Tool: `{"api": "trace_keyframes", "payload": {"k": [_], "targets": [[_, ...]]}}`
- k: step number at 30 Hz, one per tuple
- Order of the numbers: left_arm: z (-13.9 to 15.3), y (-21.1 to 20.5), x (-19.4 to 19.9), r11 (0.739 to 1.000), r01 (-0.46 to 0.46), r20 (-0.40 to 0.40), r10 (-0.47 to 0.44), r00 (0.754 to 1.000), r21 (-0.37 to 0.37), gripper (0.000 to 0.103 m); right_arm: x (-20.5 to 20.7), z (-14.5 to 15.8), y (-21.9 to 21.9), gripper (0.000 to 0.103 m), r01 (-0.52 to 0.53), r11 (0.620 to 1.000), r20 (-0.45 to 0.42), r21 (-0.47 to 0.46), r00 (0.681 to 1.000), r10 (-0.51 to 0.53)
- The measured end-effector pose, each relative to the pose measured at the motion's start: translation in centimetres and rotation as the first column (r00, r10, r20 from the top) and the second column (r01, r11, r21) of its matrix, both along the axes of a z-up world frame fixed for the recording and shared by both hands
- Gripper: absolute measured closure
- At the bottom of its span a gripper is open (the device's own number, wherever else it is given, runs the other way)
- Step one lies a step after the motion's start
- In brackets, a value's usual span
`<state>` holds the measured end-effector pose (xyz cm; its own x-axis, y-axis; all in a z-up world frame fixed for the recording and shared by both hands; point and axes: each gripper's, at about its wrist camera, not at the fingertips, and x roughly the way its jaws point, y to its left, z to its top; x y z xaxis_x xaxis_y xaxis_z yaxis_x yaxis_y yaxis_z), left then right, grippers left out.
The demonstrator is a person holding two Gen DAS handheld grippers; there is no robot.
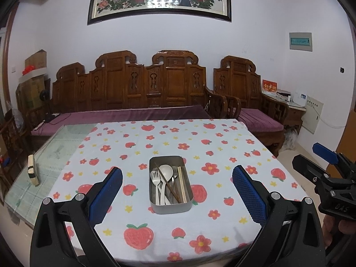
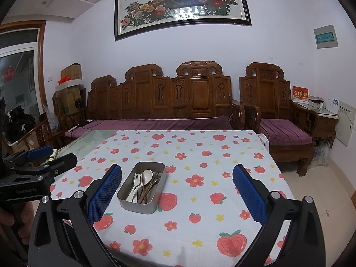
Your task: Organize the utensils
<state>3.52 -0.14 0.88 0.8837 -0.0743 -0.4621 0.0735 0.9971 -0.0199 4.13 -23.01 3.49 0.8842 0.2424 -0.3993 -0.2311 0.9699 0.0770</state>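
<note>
A metal tin (image 1: 170, 208) stands on the flowered tablecloth. It holds white forks (image 1: 155, 179), a white spoon (image 1: 166, 170), metal cutlery and chopsticks (image 1: 182, 184). My left gripper (image 1: 176, 197) is open and empty, its blue pads either side of the tin, nearer the camera. In the right wrist view the tin (image 2: 139, 204) with its utensils (image 2: 142, 183) lies just right of the left pad. My right gripper (image 2: 176, 197) is open and empty above the cloth. Each gripper shows at the edge of the other's view: the right one (image 1: 327, 155), the left one (image 2: 44, 155).
The tablecloth (image 1: 200, 146) covers a glass table (image 1: 53, 146), bare at the left. A small block (image 1: 33, 173) stands on the glass. A carved wooden sofa (image 1: 133, 89) with purple cushions runs behind the table. An armchair (image 1: 255, 102) stands at the right.
</note>
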Motion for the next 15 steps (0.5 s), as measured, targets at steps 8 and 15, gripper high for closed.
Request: {"api": "trace_keyframes", "payload": {"k": [8, 15], "targets": [[0.25, 0.06, -0.26, 1.000, 0.001, 0.012, -0.002, 1.000, 0.000, 0.008, 0.14, -0.22, -0.17, 0.003, 0.004, 1.000, -0.003, 0.005, 1.000, -0.004], [0.38, -0.12, -0.54, 1.000, 0.000, 0.019, 0.000, 1.000, 0.006, 0.008, 0.20, -0.27, -0.19, 0.002, 0.003, 1.000, -0.002, 0.003, 1.000, -0.003]]}}
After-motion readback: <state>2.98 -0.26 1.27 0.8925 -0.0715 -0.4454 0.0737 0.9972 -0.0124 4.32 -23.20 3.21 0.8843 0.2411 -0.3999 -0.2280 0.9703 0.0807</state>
